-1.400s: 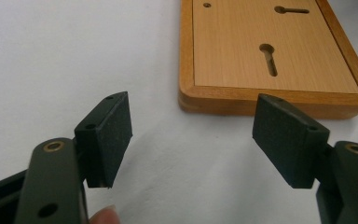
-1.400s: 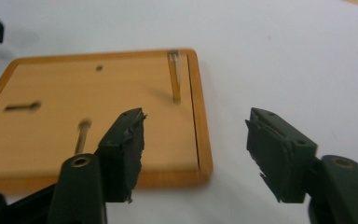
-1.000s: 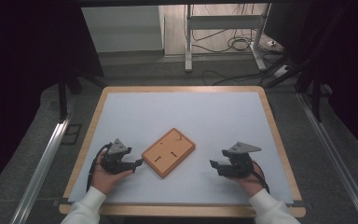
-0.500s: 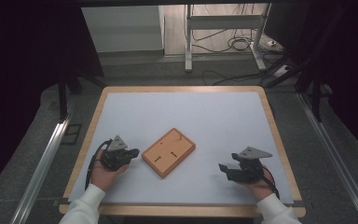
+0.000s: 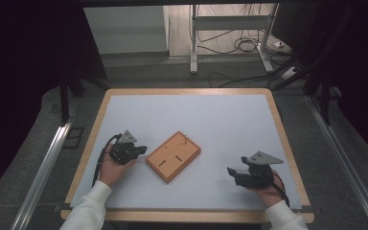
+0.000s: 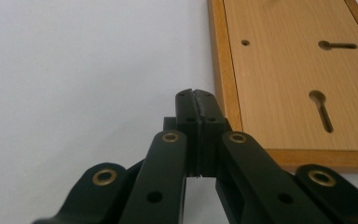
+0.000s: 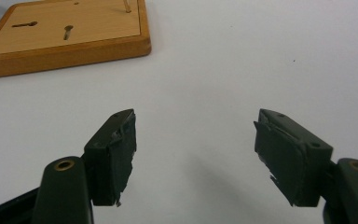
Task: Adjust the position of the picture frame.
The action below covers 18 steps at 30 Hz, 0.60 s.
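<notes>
White tabletop (image 5: 220, 120), slotted wooden board (image 5: 173, 155)

Pale table (image 5: 230, 120), loose cables (image 5: 242, 45) on floor beyond

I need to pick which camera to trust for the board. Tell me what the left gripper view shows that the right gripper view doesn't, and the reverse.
Left gripper view: the left gripper with its jaws pressed together on nothing, close beside the wooden board, whose raised rim and two keyhole slots show large.

Right gripper view: the right gripper with its jaws wide apart and nothing between them, and a thin peg standing at the board's far edge.

Both: the wooden board lying flat on the white table surface, with neither gripper touching it.
</notes>
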Tool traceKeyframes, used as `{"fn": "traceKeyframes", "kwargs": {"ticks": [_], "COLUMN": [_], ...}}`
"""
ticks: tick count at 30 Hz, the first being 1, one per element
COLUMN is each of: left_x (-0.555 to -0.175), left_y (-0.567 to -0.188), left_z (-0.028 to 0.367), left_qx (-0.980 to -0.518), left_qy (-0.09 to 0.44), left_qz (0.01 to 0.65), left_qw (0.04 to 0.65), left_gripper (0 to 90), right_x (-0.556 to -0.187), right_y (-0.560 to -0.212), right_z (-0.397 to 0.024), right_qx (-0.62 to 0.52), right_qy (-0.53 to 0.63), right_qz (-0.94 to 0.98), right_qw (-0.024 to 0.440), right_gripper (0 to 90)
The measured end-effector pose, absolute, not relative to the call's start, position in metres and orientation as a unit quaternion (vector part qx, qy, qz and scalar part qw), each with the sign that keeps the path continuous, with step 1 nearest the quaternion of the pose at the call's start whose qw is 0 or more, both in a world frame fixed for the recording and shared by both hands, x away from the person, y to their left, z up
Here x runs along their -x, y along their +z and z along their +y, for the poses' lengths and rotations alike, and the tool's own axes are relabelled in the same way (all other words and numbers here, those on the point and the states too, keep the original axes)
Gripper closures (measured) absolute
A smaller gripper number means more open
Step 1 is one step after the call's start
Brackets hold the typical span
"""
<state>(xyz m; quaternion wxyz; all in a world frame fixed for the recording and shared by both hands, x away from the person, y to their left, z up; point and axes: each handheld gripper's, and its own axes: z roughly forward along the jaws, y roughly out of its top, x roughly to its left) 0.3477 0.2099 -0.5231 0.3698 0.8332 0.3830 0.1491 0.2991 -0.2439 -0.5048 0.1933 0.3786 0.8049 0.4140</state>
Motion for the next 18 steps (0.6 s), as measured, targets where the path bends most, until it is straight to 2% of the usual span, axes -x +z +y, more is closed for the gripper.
{"fn": "traceKeyframes", "kwargs": {"ticks": [18], "left_x": [-0.346], "left_y": [-0.531], "left_z": [0.200], "left_qx": [-0.856], "left_qy": [0.132], "left_qz": [0.365], "left_qw": [0.342], "left_gripper": [89.8], "right_x": [-0.301], "right_y": [-0.509], "right_z": [-0.245], "right_qx": [-0.383], "right_qy": [0.406], "right_qz": [0.804], "right_qw": [0.205], "right_gripper": [29.2]}}
